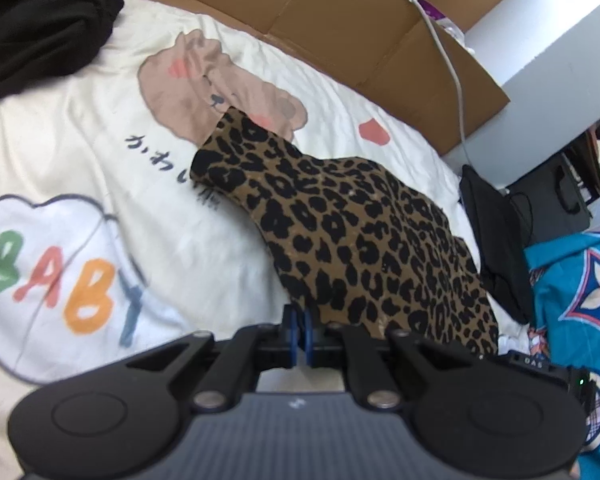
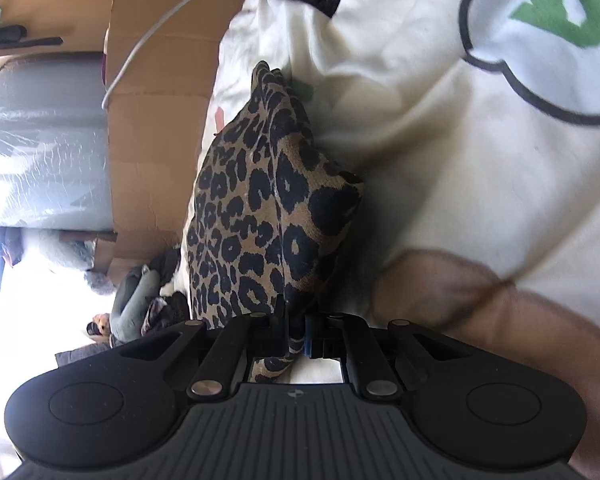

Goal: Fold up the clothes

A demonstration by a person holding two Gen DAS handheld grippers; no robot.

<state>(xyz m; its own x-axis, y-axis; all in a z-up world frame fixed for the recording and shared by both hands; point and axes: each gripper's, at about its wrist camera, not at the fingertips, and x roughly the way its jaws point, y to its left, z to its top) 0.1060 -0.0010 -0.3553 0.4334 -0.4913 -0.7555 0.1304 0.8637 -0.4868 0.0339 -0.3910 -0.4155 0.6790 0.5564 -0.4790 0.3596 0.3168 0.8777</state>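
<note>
A leopard-print garment (image 1: 364, 240) lies stretched across a white printed bedspread (image 1: 100, 168). My left gripper (image 1: 299, 320) is shut on the garment's near edge, its blue fingertips pinched together under the cloth. In the right wrist view the same leopard-print garment (image 2: 260, 200) hangs bunched and lifted off the bedspread (image 2: 440, 168). My right gripper (image 2: 296, 328) is shut on another edge of it, with cloth pinched between the fingers.
A pile of black clothes (image 1: 40, 20) lies at the bed's far left corner. Flattened cardboard (image 1: 332, 28) with a white cable (image 1: 452, 80) lines the bed's far side. A black bag (image 1: 496, 232) and blue patterned fabric (image 1: 580, 300) sit at the right.
</note>
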